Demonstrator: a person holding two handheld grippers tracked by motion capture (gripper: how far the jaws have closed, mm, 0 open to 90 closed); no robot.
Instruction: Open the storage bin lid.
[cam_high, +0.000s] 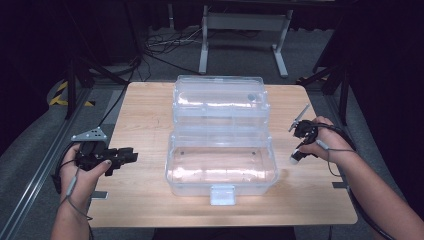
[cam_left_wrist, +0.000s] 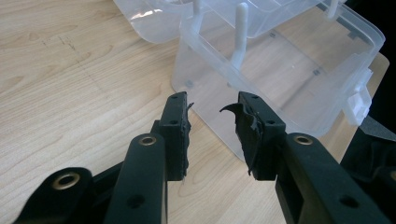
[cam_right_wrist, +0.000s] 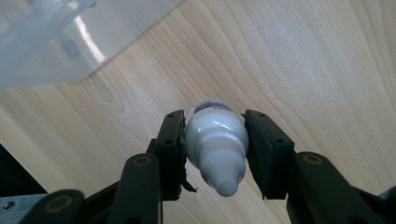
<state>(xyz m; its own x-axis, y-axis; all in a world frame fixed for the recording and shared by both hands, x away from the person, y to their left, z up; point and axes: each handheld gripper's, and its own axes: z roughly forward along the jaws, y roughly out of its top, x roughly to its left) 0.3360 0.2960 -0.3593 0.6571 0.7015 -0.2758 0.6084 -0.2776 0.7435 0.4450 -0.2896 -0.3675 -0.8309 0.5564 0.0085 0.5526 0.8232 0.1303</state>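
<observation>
A clear plastic box (cam_high: 172, 165) stands open in the middle of the wooden table (cam_high: 145, 115), its lid (cam_high: 220, 100) tipped back behind it. My right gripper (cam_high: 300, 147) is to the right of the box, above the table, and is shut on a small white dropper bottle (cam_high: 294, 158). In the right gripper view the bottle (cam_right_wrist: 217, 140) lies between the pads of the right gripper (cam_right_wrist: 215, 119), nozzle toward the camera. My left gripper (cam_high: 133, 156) rests left of the box. In its own view the left gripper (cam_left_wrist: 212, 105) is open and empty, pointing at the box wall (cam_left_wrist: 210, 79).
The box has a white latch (cam_high: 222, 194) on its front wall and nothing visible inside. A corner of the box (cam_right_wrist: 46, 42) shows at the upper left of the right gripper view. Bare wood lies on both sides of the box. Metal frames and cables stand beyond the far edge.
</observation>
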